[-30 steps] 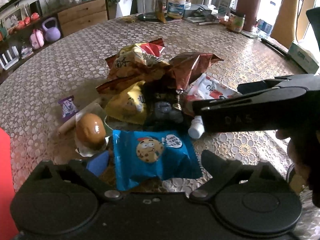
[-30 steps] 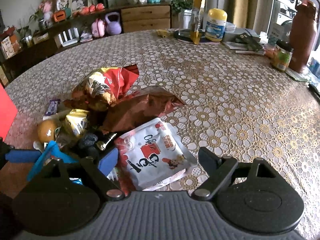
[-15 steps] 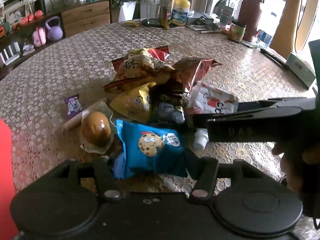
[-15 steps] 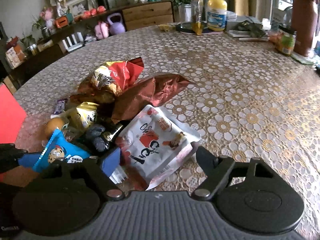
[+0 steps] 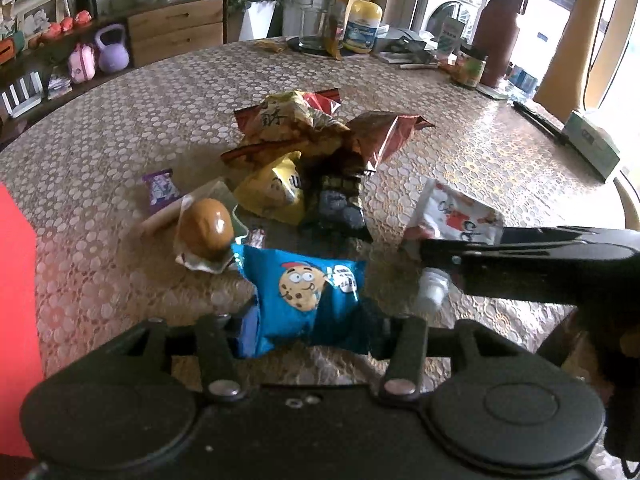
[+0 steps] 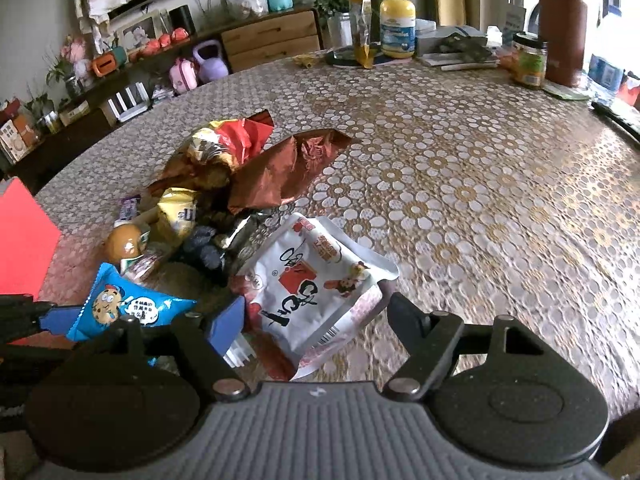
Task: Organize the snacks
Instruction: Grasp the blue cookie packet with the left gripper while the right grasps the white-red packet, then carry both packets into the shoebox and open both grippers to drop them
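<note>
My left gripper (image 5: 308, 328) is closing on a blue cookie packet (image 5: 304, 296); its pads press the packet's sides and hold it off the table. In the right wrist view the same packet (image 6: 120, 304) hangs at the lower left. My right gripper (image 6: 316, 320) is closing too, and a white-and-red pouch (image 6: 316, 280) sits crumpled between its fingers. In the left wrist view that pouch (image 5: 456, 216) has come away from the snack pile (image 5: 296, 152), at the right gripper's tip (image 5: 428, 256). A small white bottle (image 5: 430, 292) lies under that tip.
The pile holds a wrapped brown bun (image 5: 208, 228), a yellow packet (image 5: 276, 196), a dark packet (image 5: 340, 208), foil bags and a purple sachet (image 5: 160, 188). A red panel (image 5: 16, 300) stands at the left edge. Jars, a brown flask (image 5: 500, 32) and a tissue box (image 5: 592, 144) line the table's far side.
The left jaws closed on the blue packet and raised it. The right jaws narrowed on the white-and-red pouch and drew it rightward, away from the pile.
</note>
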Demonstrator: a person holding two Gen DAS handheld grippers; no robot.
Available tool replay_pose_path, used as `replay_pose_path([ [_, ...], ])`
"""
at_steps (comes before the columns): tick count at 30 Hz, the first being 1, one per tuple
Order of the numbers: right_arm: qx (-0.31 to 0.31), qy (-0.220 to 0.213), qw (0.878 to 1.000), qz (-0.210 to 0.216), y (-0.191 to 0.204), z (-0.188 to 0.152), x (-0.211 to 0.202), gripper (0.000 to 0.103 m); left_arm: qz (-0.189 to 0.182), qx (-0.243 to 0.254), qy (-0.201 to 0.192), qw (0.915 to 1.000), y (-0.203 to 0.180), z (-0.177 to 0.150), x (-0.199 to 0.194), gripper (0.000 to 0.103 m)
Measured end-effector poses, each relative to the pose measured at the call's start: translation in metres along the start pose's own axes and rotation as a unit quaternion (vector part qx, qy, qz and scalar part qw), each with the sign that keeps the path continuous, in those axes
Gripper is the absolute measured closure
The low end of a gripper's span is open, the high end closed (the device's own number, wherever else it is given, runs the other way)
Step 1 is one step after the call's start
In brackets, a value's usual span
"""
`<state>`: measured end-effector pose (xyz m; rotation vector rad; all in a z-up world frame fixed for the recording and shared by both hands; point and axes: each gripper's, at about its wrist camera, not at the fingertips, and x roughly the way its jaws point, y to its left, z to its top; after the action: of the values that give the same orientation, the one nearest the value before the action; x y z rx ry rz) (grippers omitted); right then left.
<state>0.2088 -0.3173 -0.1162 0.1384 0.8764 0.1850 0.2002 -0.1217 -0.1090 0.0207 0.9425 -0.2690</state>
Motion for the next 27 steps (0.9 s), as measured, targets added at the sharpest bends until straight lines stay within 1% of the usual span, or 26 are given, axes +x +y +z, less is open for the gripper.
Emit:
replay_pose_path([
  [9,-0.020,-0.016,1.000,0.017,0.021,-0.005,-0.051,0.026,-0.006,-0.015,-0.013,0.9998,0.008,-0.008,-0.036,0.055],
  [13,-0.034,-0.024,0.999,0.026,0.036,-0.005,-0.072,0.026,-0.001,-0.024,-0.023,0.9995,0.017,-0.010,-0.058,0.055],
  [27,-0.086,-0.050,0.993,0.066,0.111,-0.003,-0.128,0.026,0.017,-0.048,-0.070,0.9962,0.053,-0.015,-0.136,0.055],
])
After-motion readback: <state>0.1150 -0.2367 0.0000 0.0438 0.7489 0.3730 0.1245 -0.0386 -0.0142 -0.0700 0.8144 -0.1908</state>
